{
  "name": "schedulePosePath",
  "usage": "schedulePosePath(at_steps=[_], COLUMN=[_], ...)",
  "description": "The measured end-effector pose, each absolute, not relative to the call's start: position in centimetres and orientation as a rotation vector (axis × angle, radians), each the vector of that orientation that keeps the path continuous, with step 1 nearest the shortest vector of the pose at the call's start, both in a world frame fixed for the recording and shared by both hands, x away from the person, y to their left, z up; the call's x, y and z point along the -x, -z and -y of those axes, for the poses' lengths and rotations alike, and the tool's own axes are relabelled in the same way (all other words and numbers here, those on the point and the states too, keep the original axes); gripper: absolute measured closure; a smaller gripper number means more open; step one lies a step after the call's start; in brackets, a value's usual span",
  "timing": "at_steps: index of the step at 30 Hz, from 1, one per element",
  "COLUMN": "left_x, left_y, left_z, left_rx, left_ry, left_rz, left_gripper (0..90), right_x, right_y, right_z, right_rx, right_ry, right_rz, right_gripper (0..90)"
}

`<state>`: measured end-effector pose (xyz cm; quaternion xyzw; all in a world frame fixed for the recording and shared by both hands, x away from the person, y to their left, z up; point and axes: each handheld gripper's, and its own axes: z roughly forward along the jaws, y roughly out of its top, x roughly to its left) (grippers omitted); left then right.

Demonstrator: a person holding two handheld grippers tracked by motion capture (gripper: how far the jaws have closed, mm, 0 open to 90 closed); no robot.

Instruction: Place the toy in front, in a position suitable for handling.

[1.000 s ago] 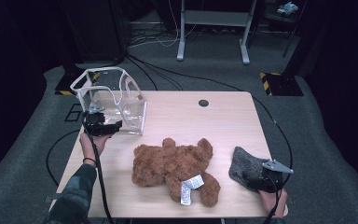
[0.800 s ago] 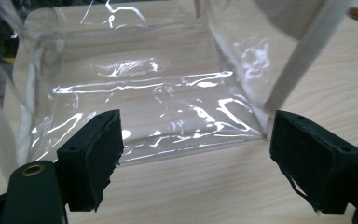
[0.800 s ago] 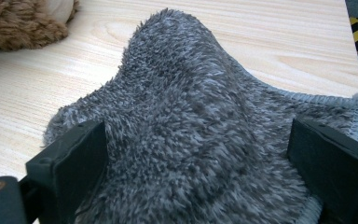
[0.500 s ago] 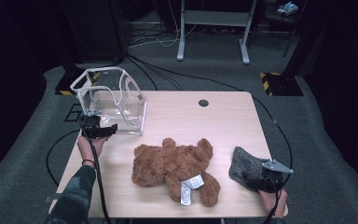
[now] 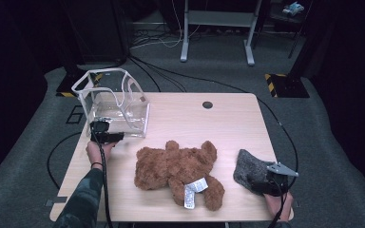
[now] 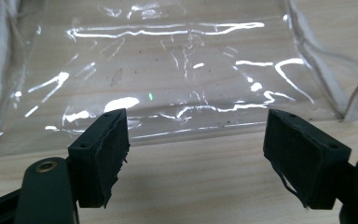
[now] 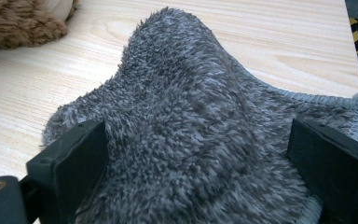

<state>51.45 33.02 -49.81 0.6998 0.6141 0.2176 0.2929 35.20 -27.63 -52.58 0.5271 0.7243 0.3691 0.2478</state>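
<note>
A clear plastic bag (image 5: 116,102) stands open-topped at the table's back left. My left gripper (image 5: 116,138) hovers low just in front of it. In the left gripper view it (image 6: 198,140) is open and faces the bag's lower edge (image 6: 168,70). Its jaws have just been closing slightly, with nothing between them. A brown teddy bear (image 5: 176,166) lies in the middle with a white tag. A grey fuzzy cloth (image 5: 247,166) lies bunched at the front right. My right gripper (image 5: 261,182) is open, its jaws (image 7: 200,154) wide on either side of the cloth (image 7: 191,116).
The wooden table (image 5: 195,118) has a small round hole (image 5: 207,104) near its back edge. The bear's fur (image 7: 18,18) is at the upper left of the right gripper view. Cables run over the grey floor, and a metal stand (image 5: 218,28) is behind the table.
My left gripper has sunk toward the tabletop, close in front of the clear bag. The right gripper, the cloth and the bear have kept still.
</note>
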Motion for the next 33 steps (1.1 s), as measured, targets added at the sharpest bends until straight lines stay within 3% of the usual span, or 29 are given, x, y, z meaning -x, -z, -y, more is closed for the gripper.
schedulePosePath(at_steps=[5, 15, 21, 33], left_x=[-51.9, -52.6, -53.2, -55.8], left_y=[50.7, 51.3, 51.7, 51.1], left_z=[-32.9, -32.6, -32.3, -32.4], left_rx=[-1.861, -1.852, -1.836, -1.770], left_ry=[-0.567, -0.632, -0.699, -0.609], left_rz=[-1.649, -1.647, -1.648, -1.765], left_gripper=[25.2, 40.7, 40.7, 36.8], right_x=[-35.2, -35.2, -35.2, -35.2], right_y=[52.6, 52.6, 52.6, 52.6], right_z=[27.6, 27.6, 27.6, 27.5], right_rx=[-1.431, -1.440, -1.438, -1.442], right_ry=[-1.005, -1.005, -0.999, -0.999], right_rz=[-1.975, -1.972, -1.974, -1.970], right_gripper=[4.8, 4.9, 5.0, 5.2])
